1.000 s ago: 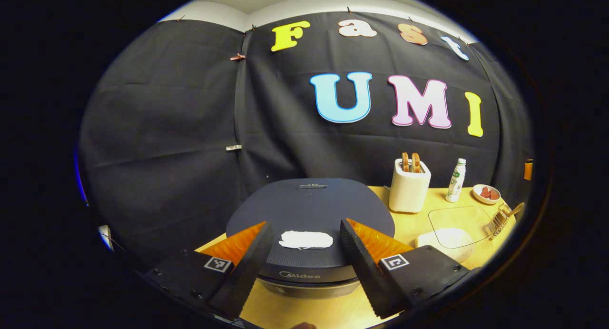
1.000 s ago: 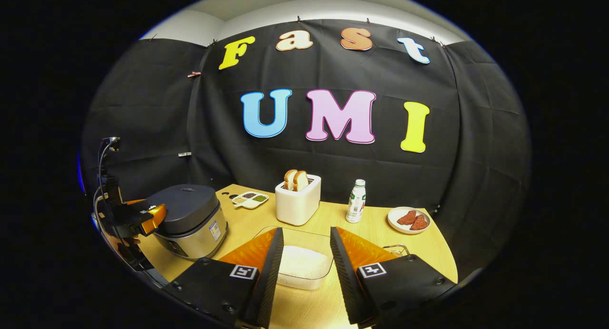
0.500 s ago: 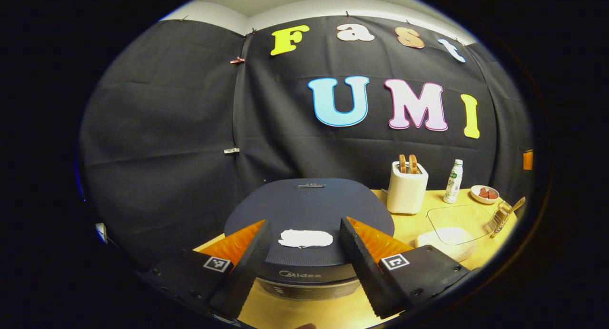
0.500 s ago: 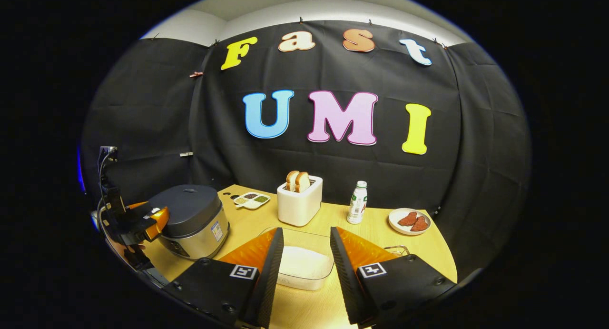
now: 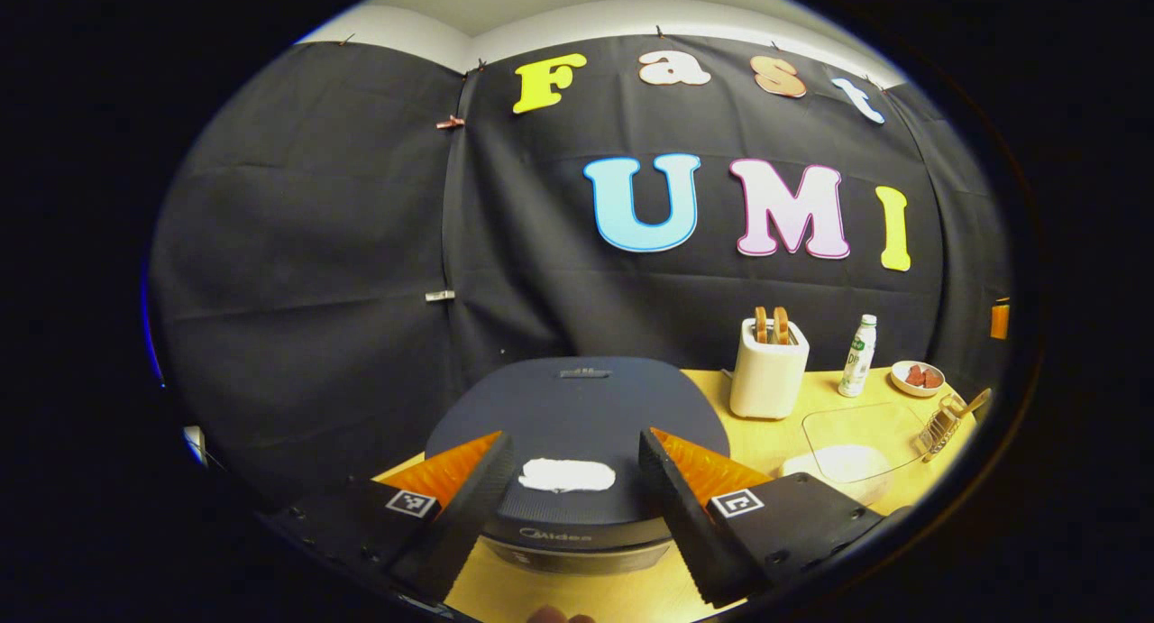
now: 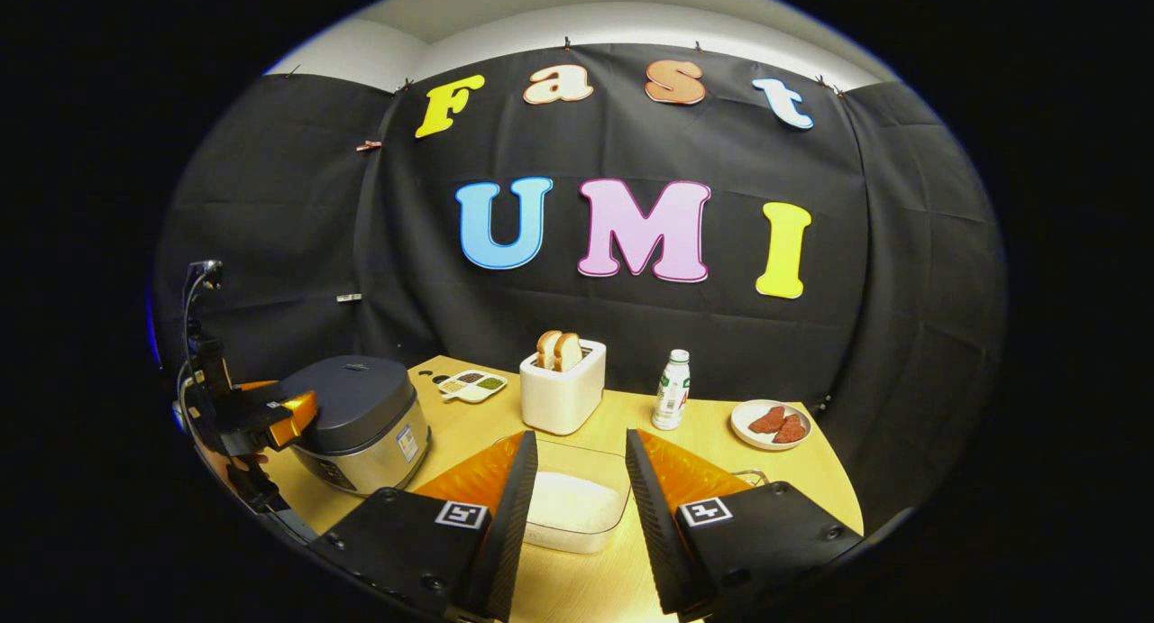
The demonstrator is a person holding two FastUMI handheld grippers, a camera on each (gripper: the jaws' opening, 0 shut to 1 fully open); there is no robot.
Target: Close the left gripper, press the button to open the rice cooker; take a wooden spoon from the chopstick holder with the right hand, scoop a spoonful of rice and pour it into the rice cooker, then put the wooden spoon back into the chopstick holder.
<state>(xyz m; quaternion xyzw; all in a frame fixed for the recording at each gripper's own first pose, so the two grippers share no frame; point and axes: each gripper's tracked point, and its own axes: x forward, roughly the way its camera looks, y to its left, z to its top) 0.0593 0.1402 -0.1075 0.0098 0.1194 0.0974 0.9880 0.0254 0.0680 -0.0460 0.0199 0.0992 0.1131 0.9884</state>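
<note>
The rice cooker (image 5: 577,407) has a dark closed lid, with its white button (image 5: 566,474) at the front edge. My left gripper (image 5: 573,443) is open, hovering just in front of the cooker, one finger on each side of the button and apart from it. Far right stands the chopstick holder (image 5: 939,420) with the wooden spoon (image 5: 972,403) sticking out. In the right gripper view the cooker (image 6: 361,416) sits at the left with the left gripper (image 6: 270,416) at its front. My right gripper (image 6: 579,438) is open above the clear rice container (image 6: 572,506).
A white toaster (image 6: 561,389) with bread, a small bottle (image 6: 671,390) and a plate (image 6: 769,422) of red pieces stand along the back of the wooden table (image 6: 811,488). A divided dish (image 6: 471,385) of grains lies behind the cooker. A wire rim (image 6: 748,472) shows by my right finger.
The left gripper has drawn back slightly, so the cooker and its button sit a little lower and smaller in its view. Both grippers have stayed open; the right one has barely shifted.
</note>
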